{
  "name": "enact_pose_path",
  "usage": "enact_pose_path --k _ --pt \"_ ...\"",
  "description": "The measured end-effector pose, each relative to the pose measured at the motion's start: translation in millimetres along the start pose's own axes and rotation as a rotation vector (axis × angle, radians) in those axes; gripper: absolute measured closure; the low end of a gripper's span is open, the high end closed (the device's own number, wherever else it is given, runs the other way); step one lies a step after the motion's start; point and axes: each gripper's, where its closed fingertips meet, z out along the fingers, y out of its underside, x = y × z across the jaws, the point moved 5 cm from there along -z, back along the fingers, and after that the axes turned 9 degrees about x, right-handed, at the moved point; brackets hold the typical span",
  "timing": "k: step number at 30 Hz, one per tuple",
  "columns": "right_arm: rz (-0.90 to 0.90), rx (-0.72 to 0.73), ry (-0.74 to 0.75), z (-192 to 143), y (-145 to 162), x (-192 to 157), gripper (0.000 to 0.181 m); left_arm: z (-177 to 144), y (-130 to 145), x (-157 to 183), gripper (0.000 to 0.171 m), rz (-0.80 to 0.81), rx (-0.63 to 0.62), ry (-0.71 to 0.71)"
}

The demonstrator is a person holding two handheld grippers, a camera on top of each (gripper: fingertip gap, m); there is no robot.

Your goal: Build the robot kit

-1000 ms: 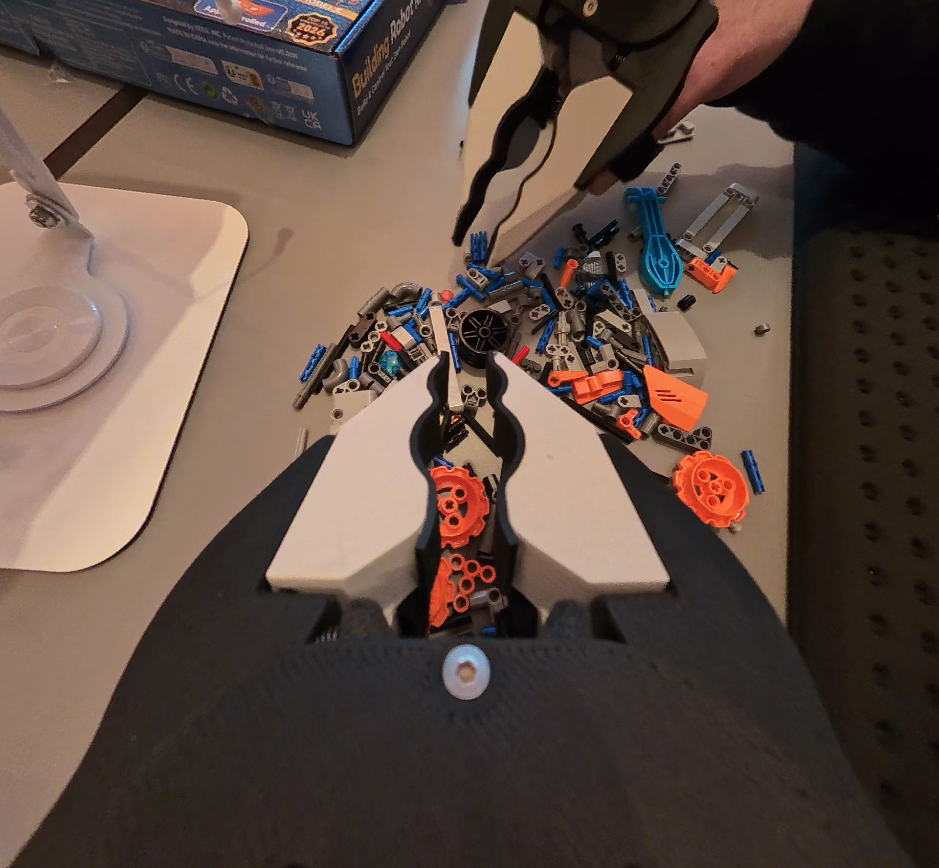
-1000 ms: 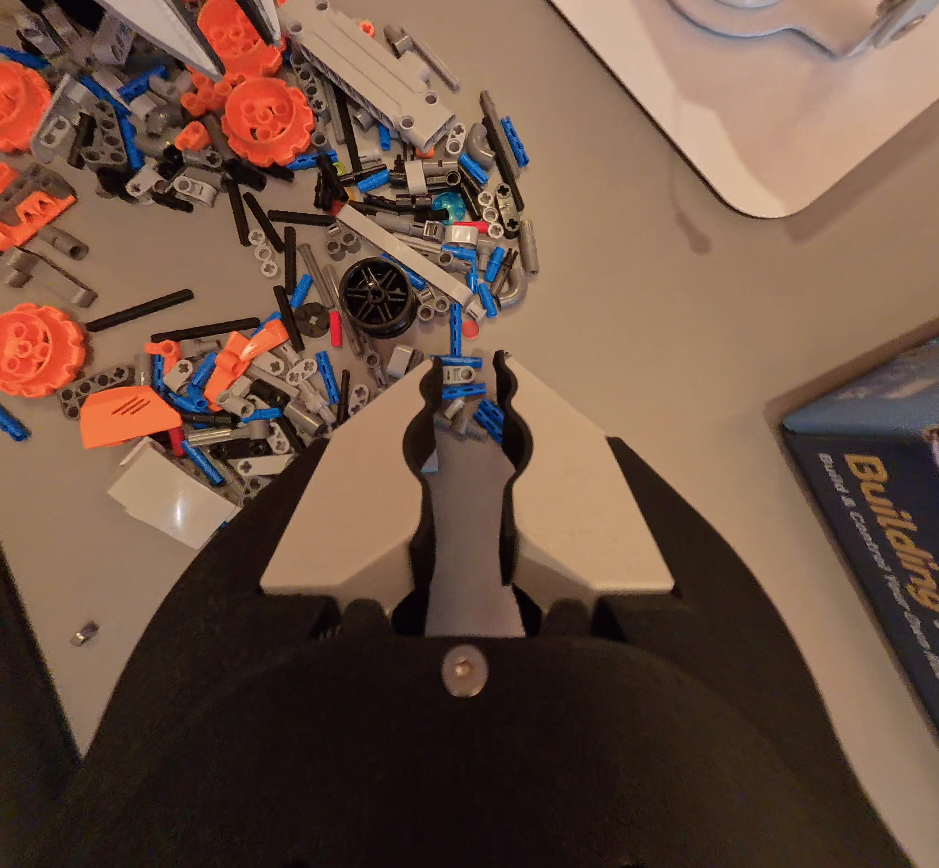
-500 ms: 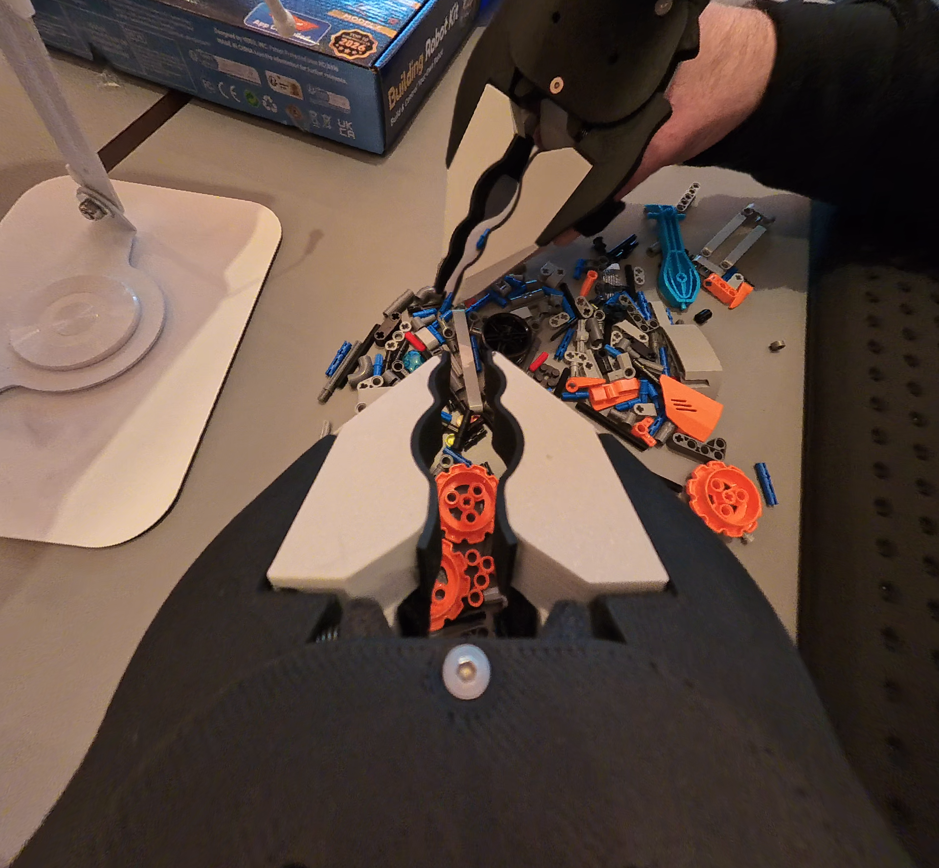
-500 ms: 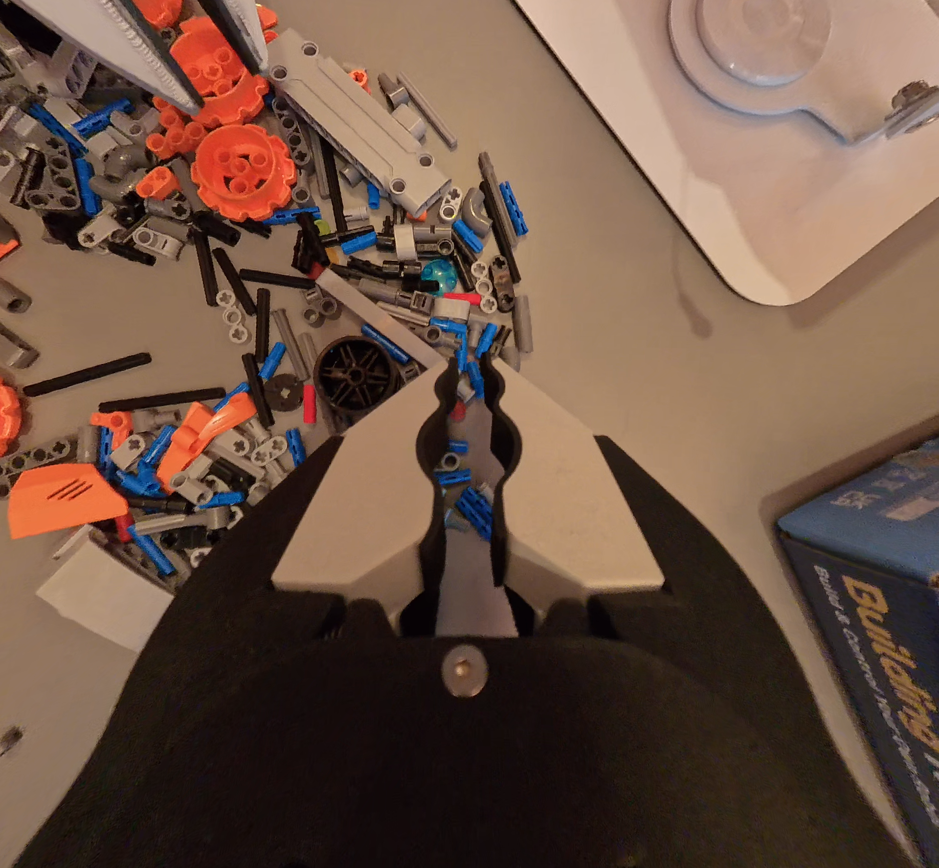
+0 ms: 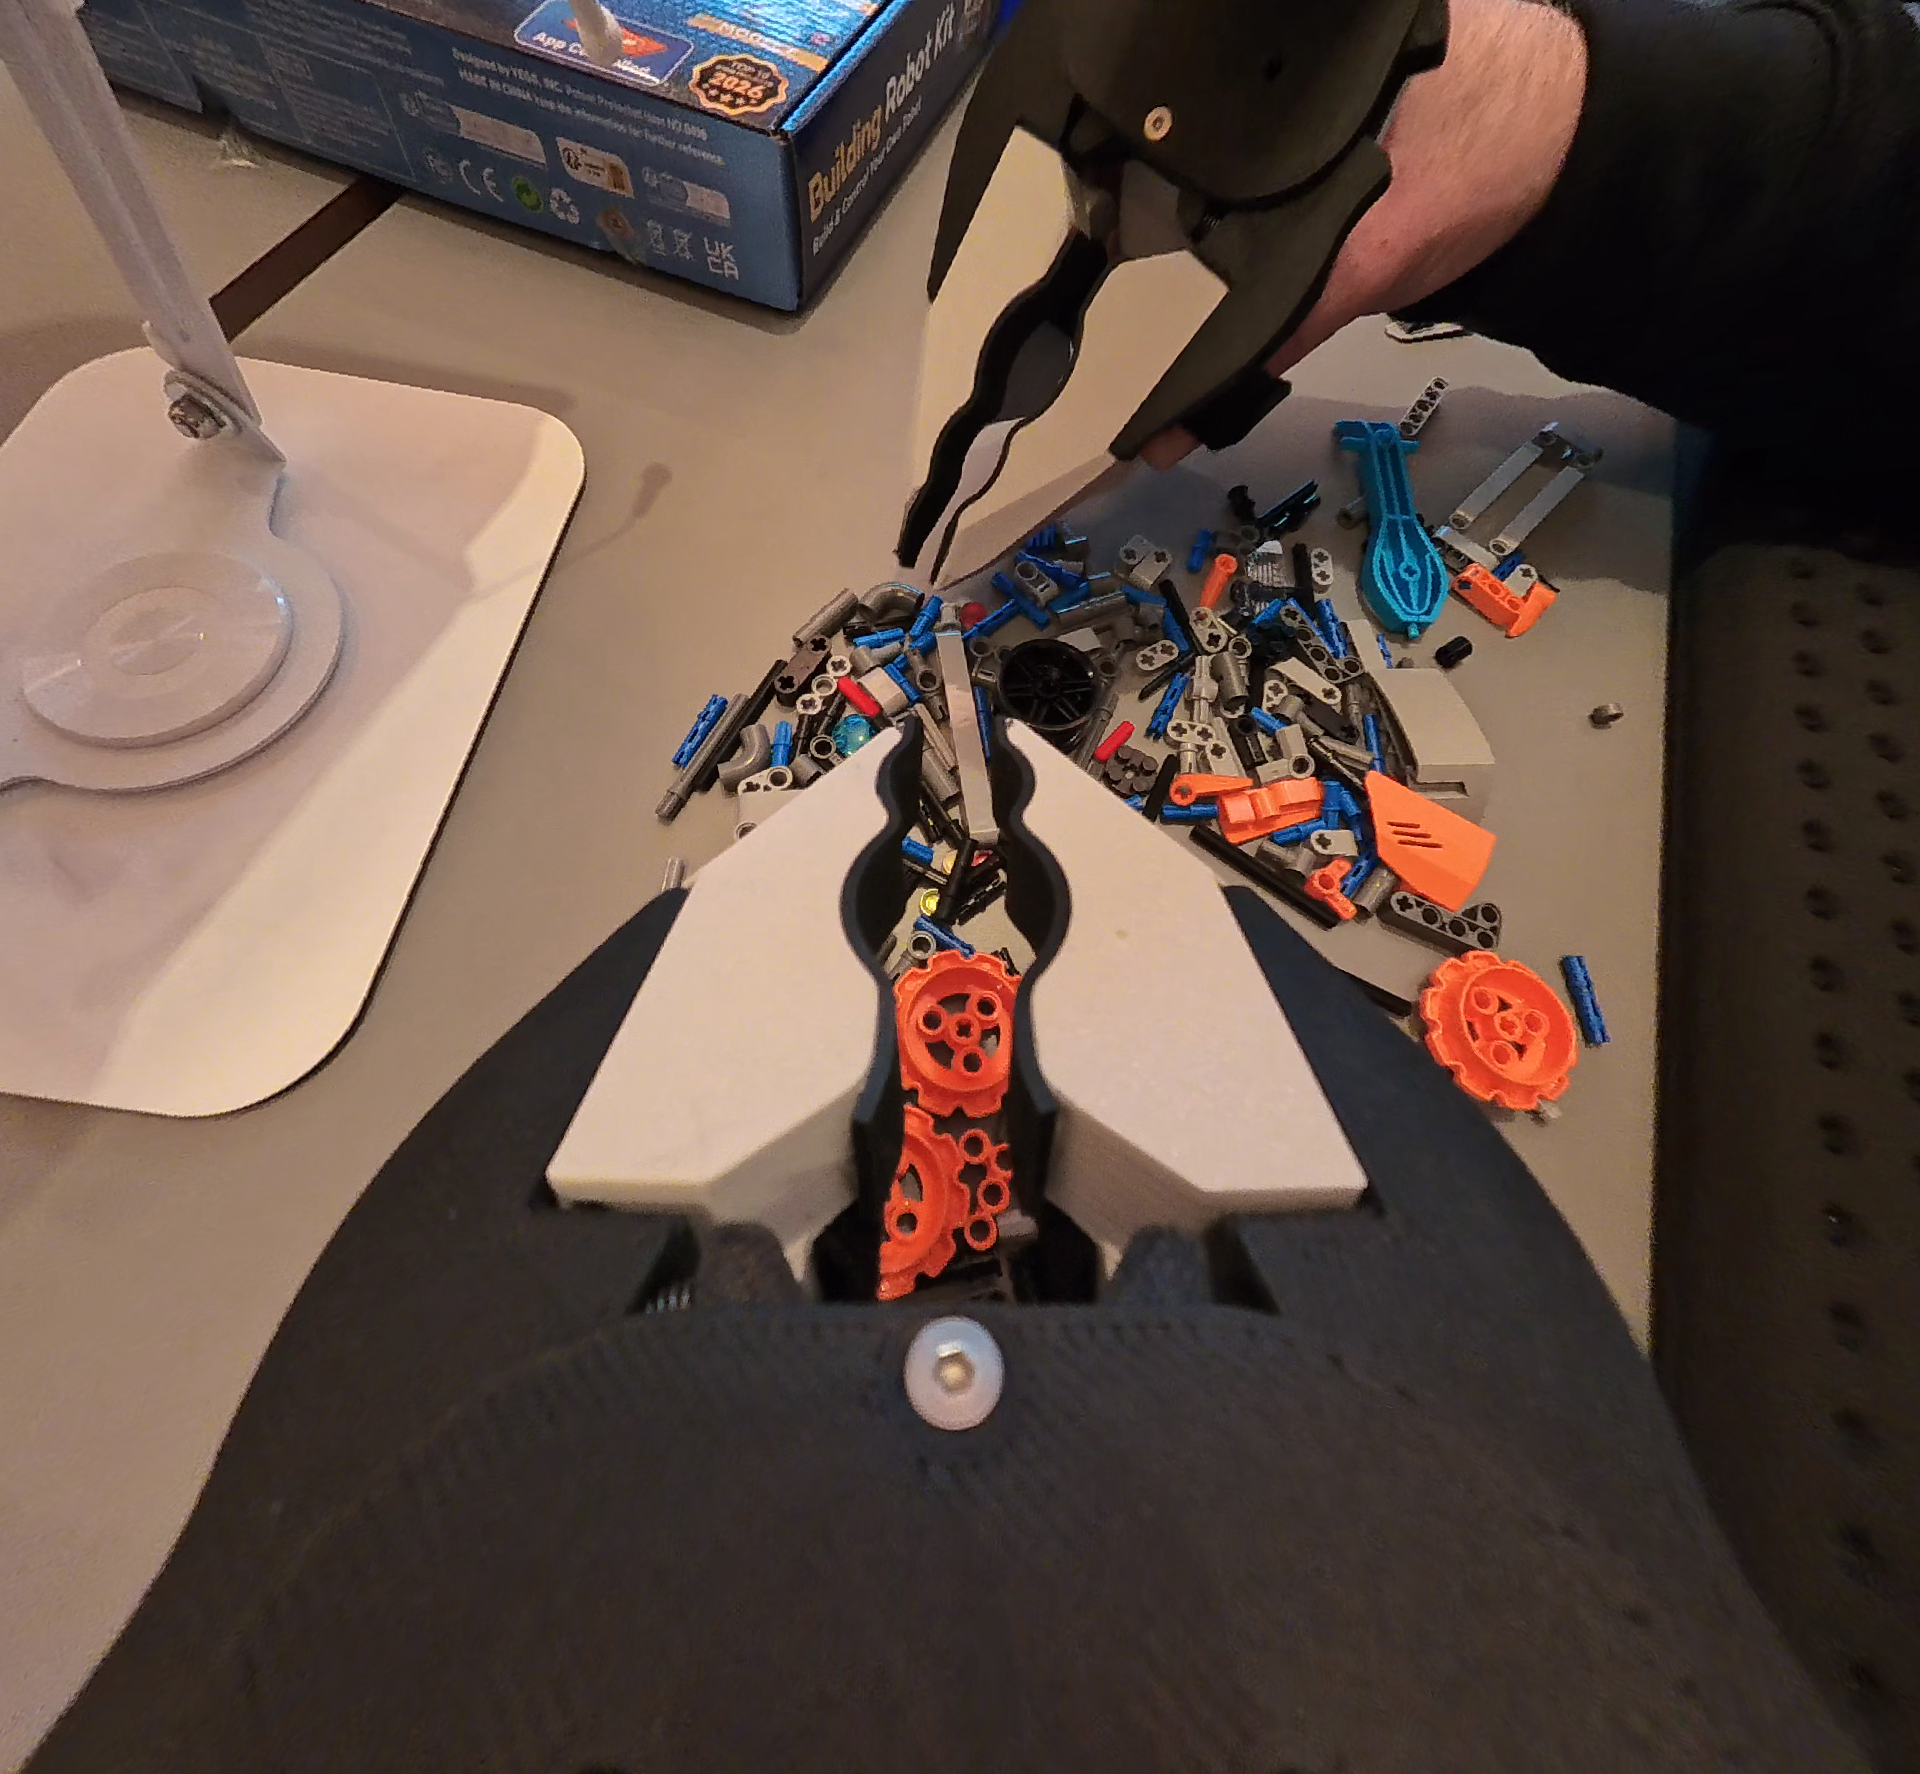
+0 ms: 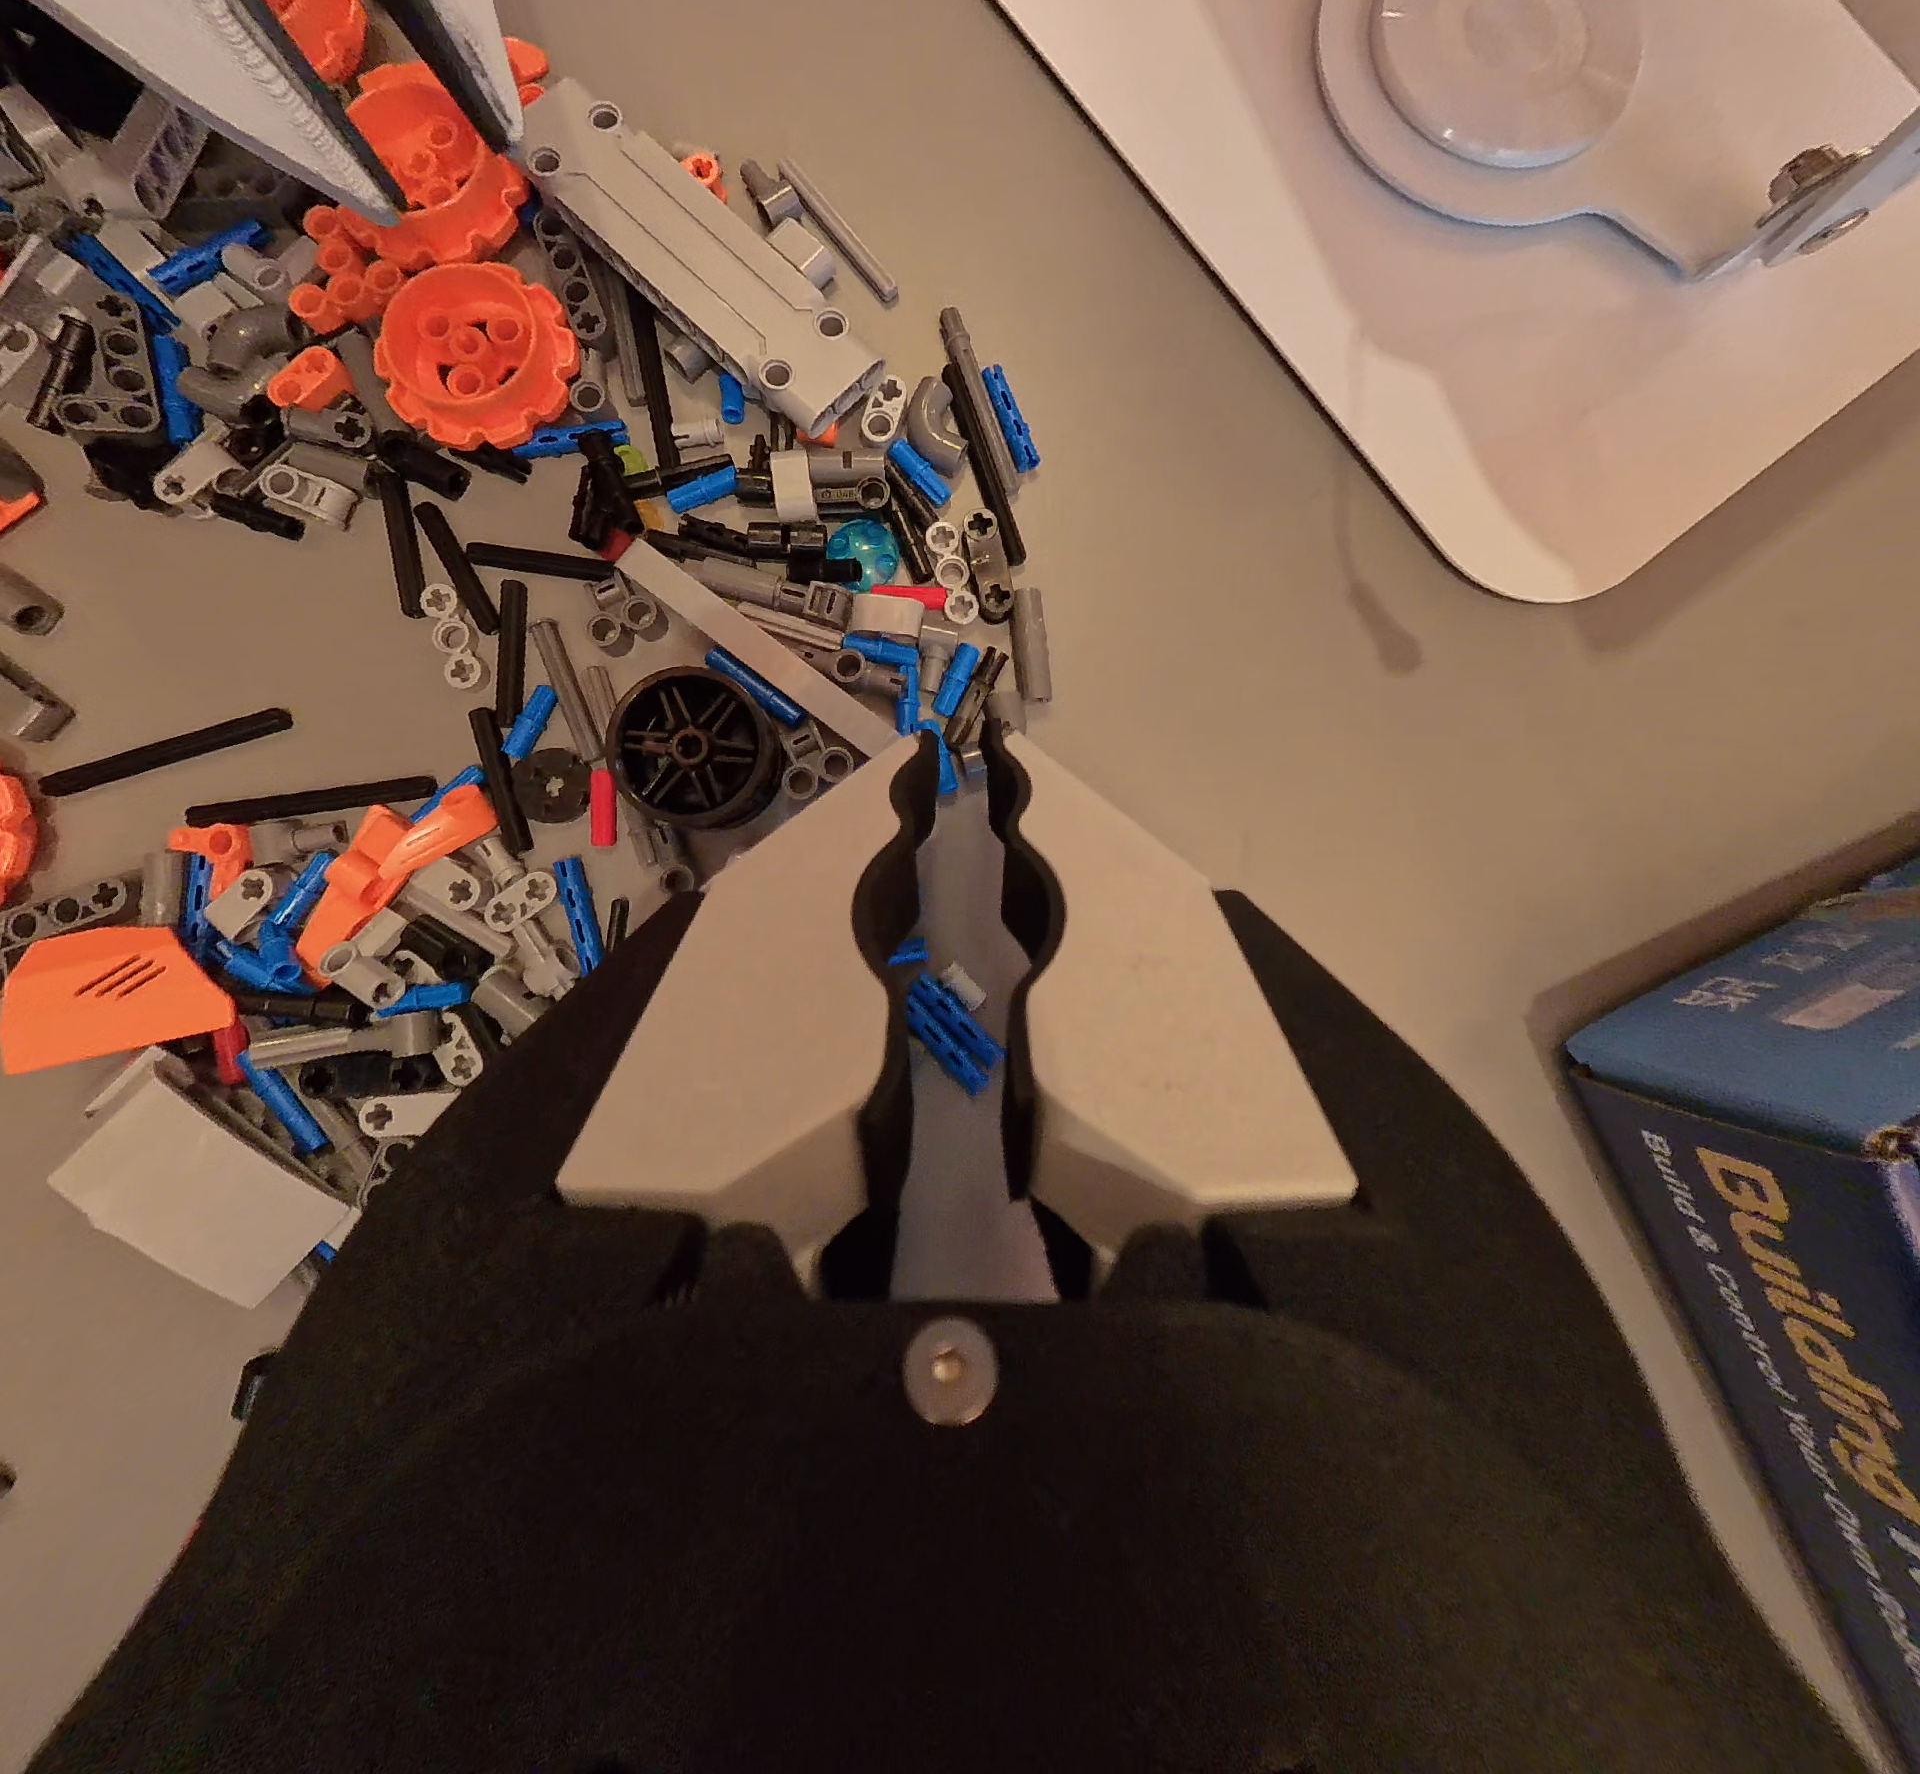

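Observation:
A pile of small building-kit parts [image 5: 1143, 716] lies on the grey table: blue pins, grey and black connectors, a black wheel [image 6: 691, 758], and orange gears [image 6: 473, 368]. My left gripper [image 5: 958, 748] is open with a narrow gap. It hovers over the near side of the pile, above two orange gears [image 5: 956, 1028] and a long grey beam [image 5: 971, 737], holding nothing. It also shows in the right wrist view [image 6: 452, 178]. My right gripper [image 6: 956, 748], held by a hand [image 5: 1455, 166], has its tips down at the pile's far edge, closed to a small gap on a small blue piece [image 6: 940, 768].
A white lamp base [image 5: 260, 685] with a slanted arm stands to the left. A blue kit box [image 5: 623, 62] lies at the back. A teal part [image 5: 1397, 540] and a lone orange gear [image 5: 1496, 1028] lie to the right. A dark perforated surface [image 5: 1808, 997] borders the table's right edge. The black wheel [image 6: 691, 758] lies around 4 centimetres away from my right fingertips. The left camera catches it too, in the left wrist view [image 5: 1055, 669].
My right gripper moved onto the pile's edge and its jaws narrowed from open to nearly shut, then held still. My left gripper drew back and up a little.

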Motion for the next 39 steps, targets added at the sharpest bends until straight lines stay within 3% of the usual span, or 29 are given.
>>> enact_pose_path --k 28,39 --pt "-0.039 -0.007 -0.083 -20.9 4.2 -11.1 0.178 -5.8 1.7 -9.0 0.163 0.005 -0.008 -0.046" --pt "-0.049 -0.097 -0.071 1.5 16.5 -14.4 0.177 -3.9 2.7 -7.9 0.164 0.006 -0.013 -0.042"
